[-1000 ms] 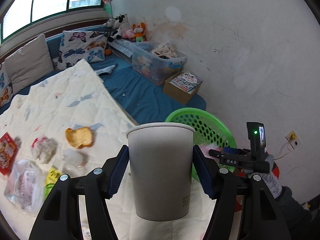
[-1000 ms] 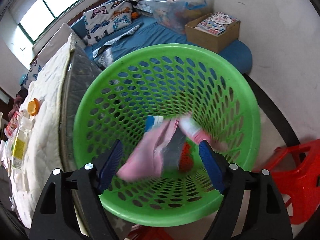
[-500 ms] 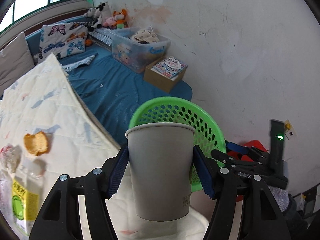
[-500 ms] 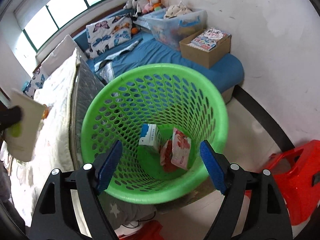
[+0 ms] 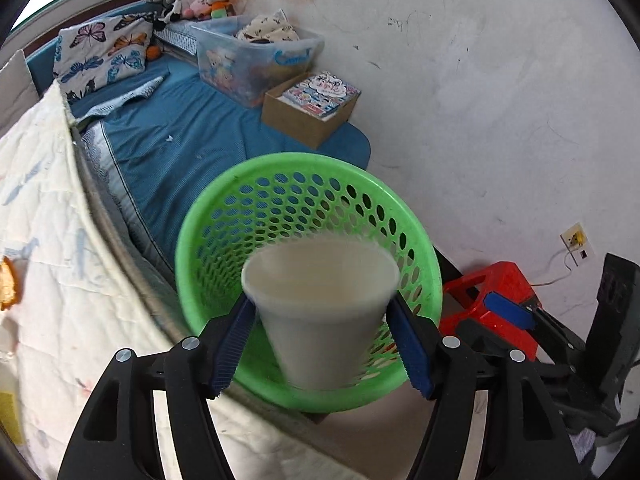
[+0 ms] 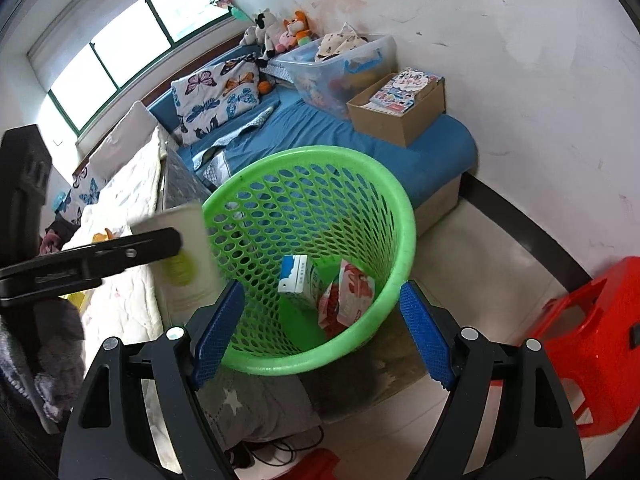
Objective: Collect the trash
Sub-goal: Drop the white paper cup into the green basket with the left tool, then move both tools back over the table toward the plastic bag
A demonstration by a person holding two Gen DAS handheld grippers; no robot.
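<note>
Looking down my left gripper (image 5: 320, 344), I had the paper cup (image 5: 320, 312) sitting between the blue pads (image 5: 234, 344), but it came out blurred and tipped toward the camera, so I honestly couldn't tell whether the pads were gripping it or just beside it. From the right wrist view the same cup (image 6: 182, 268) showed up at the near-left edge of the green basket (image 6: 400, 208), with the left gripper's black finger across it.

My right gripper (image 6: 320, 336) was spread wide apart with nothing between the fingers, pointed down at the basket from the near side.

Inside the basket, on the bottom, were a blue-and-white carton (image 6: 296, 280) and a red-and-white wrapper (image 6: 348, 296), touching each other.

To the left of the basket was the cream quilt (image 5: 60, 280) on the mattress, with an orange bit of trash (image 5: 8, 284) at the far left edge of the left view. To the right was a red plastic stool (image 6: 592, 340) on the floor.

Farther back, past the basket, the blue mat (image 5: 180, 136) held a cardboard box (image 5: 304, 120) of books and a clear storage bin (image 5: 256, 64), then the butterfly pillow (image 5: 104, 52) and stuffed toys (image 5: 200, 0) by the wall.
</note>
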